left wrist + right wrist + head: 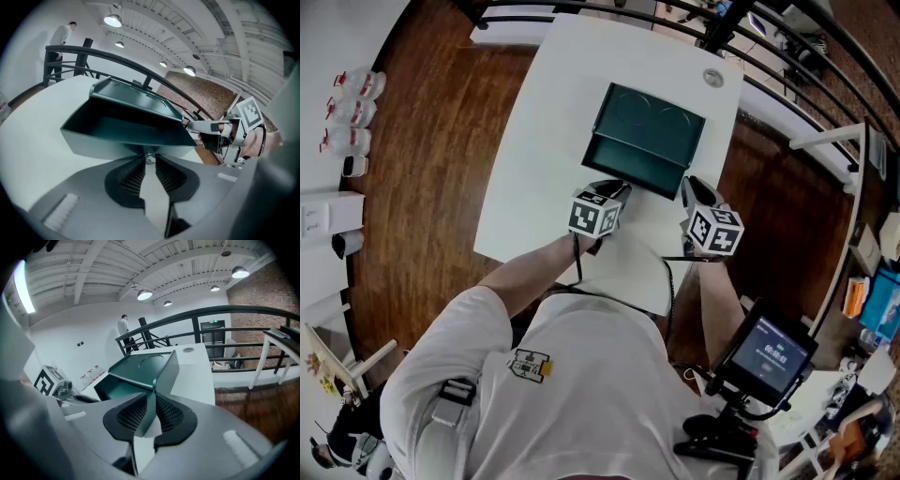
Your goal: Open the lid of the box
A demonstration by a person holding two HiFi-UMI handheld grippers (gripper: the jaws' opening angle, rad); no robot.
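- Nearest the lens, a white-sleeved shoulder (478, 375), bent forward over the white worktop (534, 159) for reach toward its middle.
- Beyond the forearms, the dark green box (637, 173), set near the centre of the worktop with its mouth turned toward the person.
- Lid (649, 122) already lifted at the front and tilted back toward the far edge, with a dark gap between lid and base, plain in the left gripper view.
- Left tool (150, 158): clenched, no gap between the jaws, pinching apparently the lower front wall of the box, low and about central. Most likely placed there to pin the base down against the lift.
- Right tool (153, 397): clenched as well, gripping the lid by its near right corner, with a wedge of green panel wedged down between the jaws. Probably taken at the corner for leverage and to leave the mouth unobstructed.
- Both tools near each other at the front of the box, one low on the base, one higher on the lid, marker cubes toward the person.
- Judged stage: opening under way, lid partway up, not yet laid fully back.
- Next move, by judgement: a swing of the right tool up and away along the hinge arc, base held steady by the left.
- Risk: a light box sliding or tipping backward on the smooth worktop upon any slip of the lower grip.
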